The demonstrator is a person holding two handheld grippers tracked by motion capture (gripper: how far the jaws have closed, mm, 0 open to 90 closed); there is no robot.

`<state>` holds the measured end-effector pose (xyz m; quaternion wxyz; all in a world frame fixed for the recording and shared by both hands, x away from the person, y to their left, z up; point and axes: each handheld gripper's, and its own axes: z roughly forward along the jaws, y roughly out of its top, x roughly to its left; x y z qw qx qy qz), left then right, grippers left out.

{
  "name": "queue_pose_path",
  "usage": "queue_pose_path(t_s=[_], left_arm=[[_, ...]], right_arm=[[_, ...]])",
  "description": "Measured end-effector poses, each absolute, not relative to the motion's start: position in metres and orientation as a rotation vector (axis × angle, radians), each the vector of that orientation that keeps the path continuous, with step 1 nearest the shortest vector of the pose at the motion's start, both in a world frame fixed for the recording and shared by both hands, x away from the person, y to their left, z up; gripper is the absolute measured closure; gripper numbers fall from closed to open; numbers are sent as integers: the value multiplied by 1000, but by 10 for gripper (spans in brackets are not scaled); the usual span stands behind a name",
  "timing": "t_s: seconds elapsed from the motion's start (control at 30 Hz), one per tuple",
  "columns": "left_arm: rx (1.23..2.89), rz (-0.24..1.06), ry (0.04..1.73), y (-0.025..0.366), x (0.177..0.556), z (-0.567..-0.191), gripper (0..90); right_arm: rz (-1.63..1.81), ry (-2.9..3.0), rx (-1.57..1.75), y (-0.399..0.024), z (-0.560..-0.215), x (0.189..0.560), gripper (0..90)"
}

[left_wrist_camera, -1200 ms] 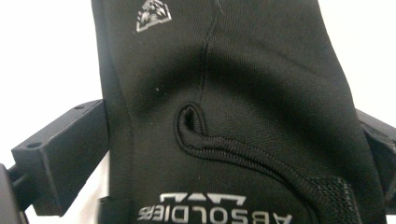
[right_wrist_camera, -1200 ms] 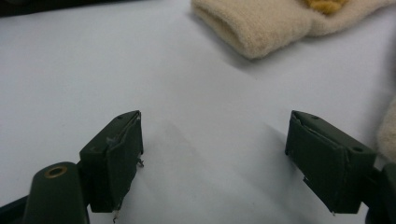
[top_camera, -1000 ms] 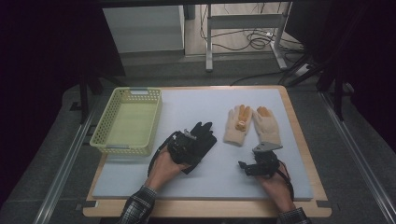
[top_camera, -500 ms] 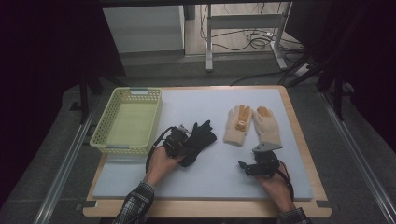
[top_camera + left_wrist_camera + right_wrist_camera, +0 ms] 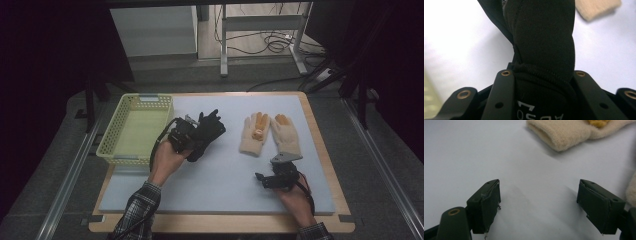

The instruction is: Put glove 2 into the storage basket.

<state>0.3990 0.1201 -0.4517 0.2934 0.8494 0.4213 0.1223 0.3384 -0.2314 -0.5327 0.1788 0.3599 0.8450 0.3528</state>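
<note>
My left gripper (image 5: 187, 136) is shut on a black glove (image 5: 207, 131) near the middle of the white mat, just right of the yellow basket (image 5: 136, 129). In the left gripper view the black glove (image 5: 544, 45) fills the space between the jaws, its cuff pinched there. A pair of cream gloves (image 5: 270, 134) with orange patches lies flat at the right centre of the mat. My right gripper (image 5: 261, 178) rests low on the mat below them, open with nothing between its fingers (image 5: 486, 205). The cuff of a cream glove (image 5: 564, 135) lies ahead of it.
The yellow mesh basket has nothing in it and stands at the mat's left edge. The mat (image 5: 225, 185) lies on a wooden table (image 5: 220, 224). Beyond the table are a white cabinet (image 5: 152, 30), metal legs and cables on the floor.
My left gripper has moved left and away from me with the black glove, closer to the basket. The right gripper has stayed in place.
</note>
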Motion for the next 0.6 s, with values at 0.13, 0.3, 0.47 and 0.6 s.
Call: queue_pose_path(t_s=[0.13,0.3,0.47,0.6], left_arm=[[2237,370,1164,133,406,-436,687],[2218,422,1205,151,413,-420,683],[2192,486,1262,173,420,-408,678],[2160,524,1317,193,424,-401,678]], right_arm=[[997,2390,1016,-232,-533,339,187],[998,2389,1016,-231,-533,339,187],[1001,2388,1017,-231,-533,339,187],[1001,2388,1017,-231,-533,339,187]])
